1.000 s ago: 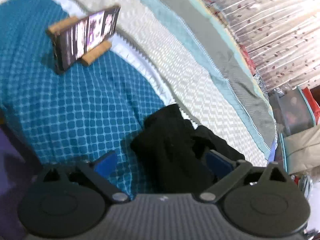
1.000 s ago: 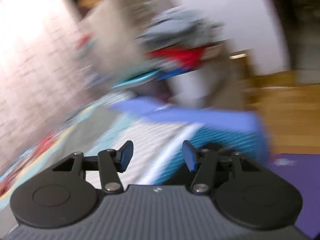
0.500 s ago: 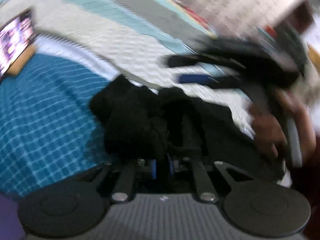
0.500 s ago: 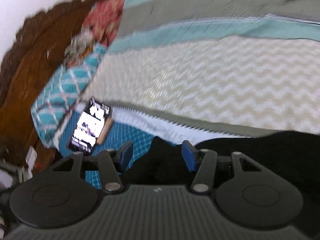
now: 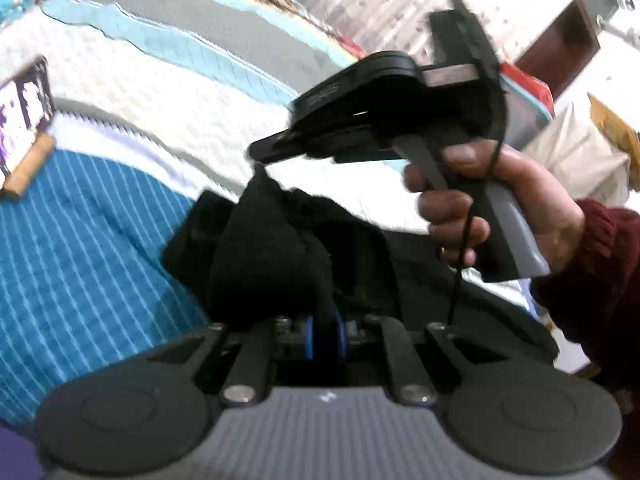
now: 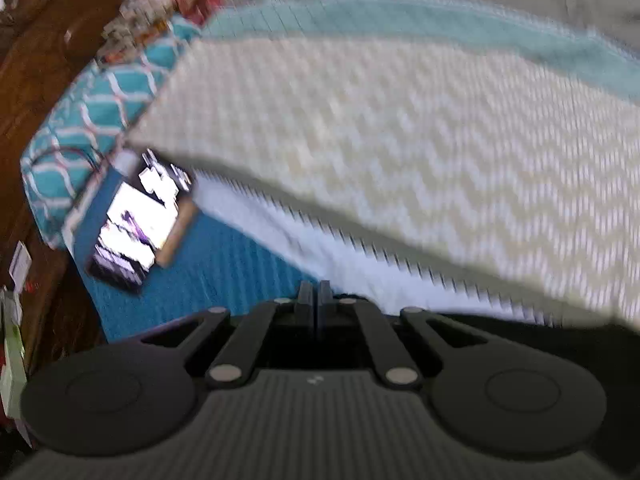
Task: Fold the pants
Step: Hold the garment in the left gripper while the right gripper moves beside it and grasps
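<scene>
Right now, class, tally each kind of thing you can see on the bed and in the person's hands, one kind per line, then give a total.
Grippers: 2, the left gripper and the right gripper
Black pants: 1
Phone lit, on a wooden stand: 1
Patterned teal pillow: 1
Total: 5

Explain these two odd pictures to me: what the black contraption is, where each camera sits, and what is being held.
No robot here: a person holds a hand-held gripper in each hand, with a wide-angle camera on each one. The left camera shows the left gripper, jaws shut on the black pants; the right hand holds the other tool above, its tip at a raised peak of the cloth. The right camera shows the right gripper with jaws together; what they pinch is hidden. Everything lies on a patterned bedspread, beside a lit phone.
</scene>
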The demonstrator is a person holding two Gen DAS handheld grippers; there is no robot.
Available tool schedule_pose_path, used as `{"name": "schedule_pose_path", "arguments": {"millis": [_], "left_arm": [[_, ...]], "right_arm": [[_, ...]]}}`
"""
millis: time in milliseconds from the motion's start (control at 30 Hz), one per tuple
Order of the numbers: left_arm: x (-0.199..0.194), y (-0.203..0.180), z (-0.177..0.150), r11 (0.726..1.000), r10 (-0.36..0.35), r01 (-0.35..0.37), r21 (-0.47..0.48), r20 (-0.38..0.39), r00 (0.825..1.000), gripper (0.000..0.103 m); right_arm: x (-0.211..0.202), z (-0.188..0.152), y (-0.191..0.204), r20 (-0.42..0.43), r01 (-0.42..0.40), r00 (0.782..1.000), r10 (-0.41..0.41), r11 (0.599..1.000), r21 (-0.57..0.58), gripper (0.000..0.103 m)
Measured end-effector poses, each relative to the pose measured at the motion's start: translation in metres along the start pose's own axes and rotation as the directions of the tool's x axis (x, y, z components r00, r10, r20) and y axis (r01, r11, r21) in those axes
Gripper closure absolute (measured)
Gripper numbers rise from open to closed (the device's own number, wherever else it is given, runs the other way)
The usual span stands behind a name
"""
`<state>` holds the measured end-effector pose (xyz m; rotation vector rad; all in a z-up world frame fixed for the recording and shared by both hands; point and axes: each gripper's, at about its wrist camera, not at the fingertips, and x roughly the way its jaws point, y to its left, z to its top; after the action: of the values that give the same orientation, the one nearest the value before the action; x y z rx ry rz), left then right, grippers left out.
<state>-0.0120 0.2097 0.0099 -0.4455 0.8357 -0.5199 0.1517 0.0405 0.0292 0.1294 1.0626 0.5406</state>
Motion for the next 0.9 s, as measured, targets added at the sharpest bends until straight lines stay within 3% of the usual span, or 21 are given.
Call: {"name": "schedule_pose_path", "arguments": {"millis": [133,200,267,333,367,400,433,500,533,567,633,700,800,900], "left_arm": [[0.006,0.014,0.018,0.999,0.04,-0.04,-0.012,0.029,0.999,0.093],[0.02,0.021,0.025,0.997,0.074,-0.073,-0.015,0.023,0.997,0.093],[0.031,0.029,0.029,0.995,0.092,-0.093,-0.047,-0.011,0.996,0.093],[0.03,0.032,0.025,0.996,0.073,-0.073,-0.056,-0.008,0.997,0.093],[0.029,0.032,0.024,0.996,0.069,-0.069,-0.048,-0.002,0.998,0.093],[0.03,0.028,0.021,0.997,0.069,-0.069,-0.04,-0.002,0.998,0.093],[0.029,0.027,0.019,0.997,0.065,-0.066,-0.037,-0.006,0.998,0.093],[0.033,0.027,0.014,0.998,0.056,-0.057,-0.033,-0.023,0.998,0.093],[0.033,0.026,0.013,0.998,0.054,-0.055,-0.029,-0.034,0.998,0.093],[0.034,0.025,0.01,0.998,0.057,-0.058,-0.024,-0.04,0.998,0.093],[0.036,0.022,0.006,0.998,0.064,-0.065,-0.02,-0.047,0.997,0.093],[0.035,0.023,0.007,0.997,0.067,-0.068,-0.035,-0.041,0.997,0.093],[0.03,0.026,0.014,0.996,0.077,-0.077,-0.054,-0.002,0.997,0.092],[0.039,0.036,0.021,0.988,0.115,-0.116,-0.1,-0.022,0.993,0.092]], "right_arm": [[-0.026,0.026,0.018,0.175,0.019,0.984,-0.007,0.998,-0.065,0.101],[-0.02,0.037,0.019,0.183,0.05,0.982,-0.036,0.996,-0.075,0.1],[-0.008,0.038,0.015,0.102,0.045,0.994,-0.039,0.997,-0.055,0.092],[0.003,0.027,0.007,0.0,0.011,1.0,-0.011,0.999,-0.035,0.071],[0.007,0.02,0.003,-0.036,0.012,0.999,-0.014,0.999,-0.038,0.038],[0.013,0.011,0.0,-0.078,0.018,0.997,-0.021,0.999,-0.043,0.016],[0.022,0.002,-0.004,-0.13,0.02,0.991,-0.025,0.999,-0.045,0.015],[0.043,-0.02,-0.013,-0.246,0.055,0.967,-0.06,0.998,-0.025,0.019],[0.053,-0.032,-0.014,-0.252,0.08,0.964,-0.087,0.996,-0.034,0.025],[0.055,-0.037,-0.01,-0.227,0.096,0.968,-0.109,0.993,-0.067,0.035],[0.051,-0.033,-0.005,-0.179,0.102,0.977,-0.114,0.992,-0.072,0.066],[0.039,-0.023,-0.007,-0.115,0.067,0.991,-0.07,0.997,-0.03,0.089],[0.024,-0.011,0.005,0.017,0.046,0.999,-0.045,0.997,-0.069,0.089],[0.03,-0.008,0.011,0.079,0.032,0.997,-0.027,0.997,-0.067,0.089]]}}
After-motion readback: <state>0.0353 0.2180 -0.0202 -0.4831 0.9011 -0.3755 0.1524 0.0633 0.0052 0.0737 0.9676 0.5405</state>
